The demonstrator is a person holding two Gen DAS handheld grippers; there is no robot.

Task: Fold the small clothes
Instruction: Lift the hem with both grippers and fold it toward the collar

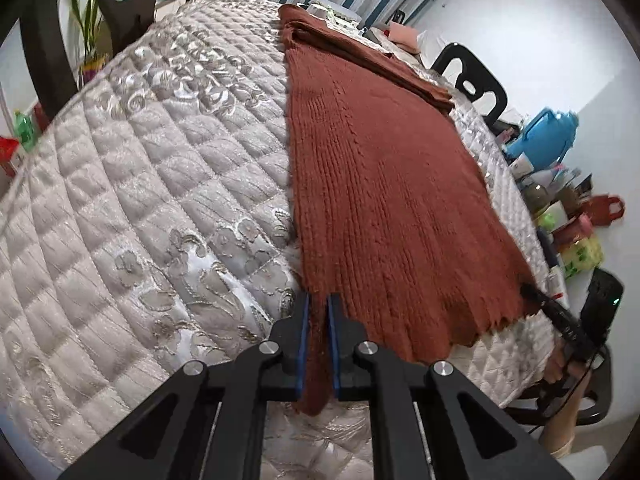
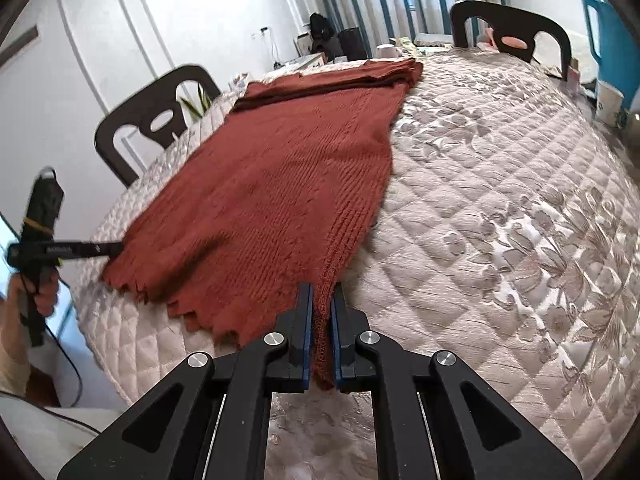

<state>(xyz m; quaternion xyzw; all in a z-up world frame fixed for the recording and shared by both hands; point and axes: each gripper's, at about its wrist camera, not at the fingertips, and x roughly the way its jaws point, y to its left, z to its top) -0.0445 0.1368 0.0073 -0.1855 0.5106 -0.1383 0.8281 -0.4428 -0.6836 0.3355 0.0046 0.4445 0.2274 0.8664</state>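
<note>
A rust-brown knitted garment (image 1: 384,184) lies flat on the quilted table cover (image 1: 160,184), its far end folded over. My left gripper (image 1: 318,304) is shut on the near left corner of its hem, with knit pinched between the blue pads. In the right wrist view the same garment (image 2: 280,184) stretches away, and my right gripper (image 2: 321,292) is shut on the near right corner of the hem. The right gripper (image 1: 560,316) also shows at the hem's far corner in the left wrist view. The left gripper (image 2: 72,249) shows at the left in the right wrist view.
Dark chairs (image 1: 472,80) (image 2: 156,116) (image 2: 512,32) stand around the table. A blue jug (image 1: 548,132), bottles and bags crowd the right side beyond the table edge. A paper cup (image 2: 610,102) sits at the far right. A person's hand (image 2: 36,292) holds the left tool.
</note>
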